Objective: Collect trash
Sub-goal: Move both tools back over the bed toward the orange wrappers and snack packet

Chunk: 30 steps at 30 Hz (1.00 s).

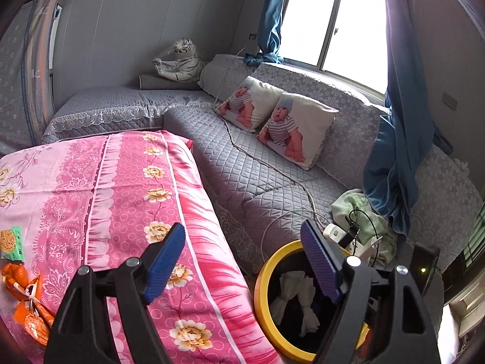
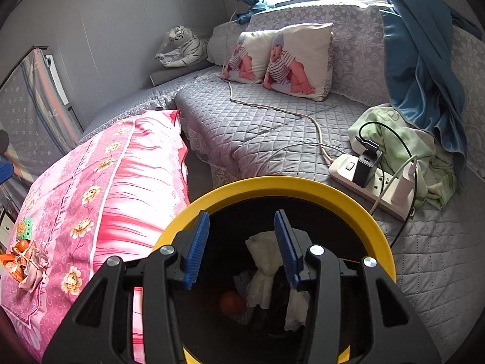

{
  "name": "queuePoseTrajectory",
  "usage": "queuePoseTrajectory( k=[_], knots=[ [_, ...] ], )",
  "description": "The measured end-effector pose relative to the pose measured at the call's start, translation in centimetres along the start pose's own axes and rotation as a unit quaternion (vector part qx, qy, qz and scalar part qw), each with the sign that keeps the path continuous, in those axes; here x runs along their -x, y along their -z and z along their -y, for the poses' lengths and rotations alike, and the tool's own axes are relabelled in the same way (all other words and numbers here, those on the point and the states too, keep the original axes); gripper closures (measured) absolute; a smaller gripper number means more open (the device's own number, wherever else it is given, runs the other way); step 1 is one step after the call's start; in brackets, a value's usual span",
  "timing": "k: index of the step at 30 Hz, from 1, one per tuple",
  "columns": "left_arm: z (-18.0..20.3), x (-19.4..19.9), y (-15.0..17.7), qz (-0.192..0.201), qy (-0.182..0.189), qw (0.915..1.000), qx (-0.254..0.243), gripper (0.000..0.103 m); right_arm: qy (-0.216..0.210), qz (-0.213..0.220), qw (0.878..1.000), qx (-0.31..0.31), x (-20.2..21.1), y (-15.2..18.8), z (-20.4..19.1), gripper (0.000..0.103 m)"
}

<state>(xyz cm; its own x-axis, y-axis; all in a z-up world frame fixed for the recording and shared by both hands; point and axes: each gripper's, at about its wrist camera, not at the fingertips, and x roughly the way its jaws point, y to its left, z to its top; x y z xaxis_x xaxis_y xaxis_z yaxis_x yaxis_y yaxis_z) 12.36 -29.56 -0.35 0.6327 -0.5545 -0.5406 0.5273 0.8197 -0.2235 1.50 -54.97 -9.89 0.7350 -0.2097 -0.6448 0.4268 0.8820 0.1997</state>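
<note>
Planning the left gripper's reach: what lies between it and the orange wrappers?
Only bare pink floral cloth separates the open left gripper from the orange wrappers, per the left wrist view.

Pale grey panelled walls [image 1: 127,30] enclose a grey quilted corner sofa [image 1: 248,163]. Daylight pours through a window [image 1: 336,21] hung with blue curtains [image 1: 397,139]. Two baby-print cushions [image 1: 279,121] lean on the backrest; a plush white tiger [image 1: 182,60] sits in the corner.
</note>
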Motion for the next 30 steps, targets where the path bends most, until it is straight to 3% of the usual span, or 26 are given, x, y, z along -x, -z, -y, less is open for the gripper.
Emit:
queuePoseTrajectory(
  k=[14,24,30],
  knots=[
    [-4.1,7.4,-1.5,0.088,-0.020,0.9960,0.004,0.018,-0.059,0.009,0.995,0.081,0.3,-1.0,-9.2,0.060],
    [-8.5,11.4,-2.2,0.118,-0.034,0.9918,0.036,0.017,-0.098,0.011,0.986,0.135,0.9,-0.9,-16.0,0.059],
    [-14.2,13.3,-3.1,0.119,-0.061,0.9880,0.076,0.017,-0.131,0.013,0.977,0.170,1.6,-0.4,-20.5,0.055]
  ],
)
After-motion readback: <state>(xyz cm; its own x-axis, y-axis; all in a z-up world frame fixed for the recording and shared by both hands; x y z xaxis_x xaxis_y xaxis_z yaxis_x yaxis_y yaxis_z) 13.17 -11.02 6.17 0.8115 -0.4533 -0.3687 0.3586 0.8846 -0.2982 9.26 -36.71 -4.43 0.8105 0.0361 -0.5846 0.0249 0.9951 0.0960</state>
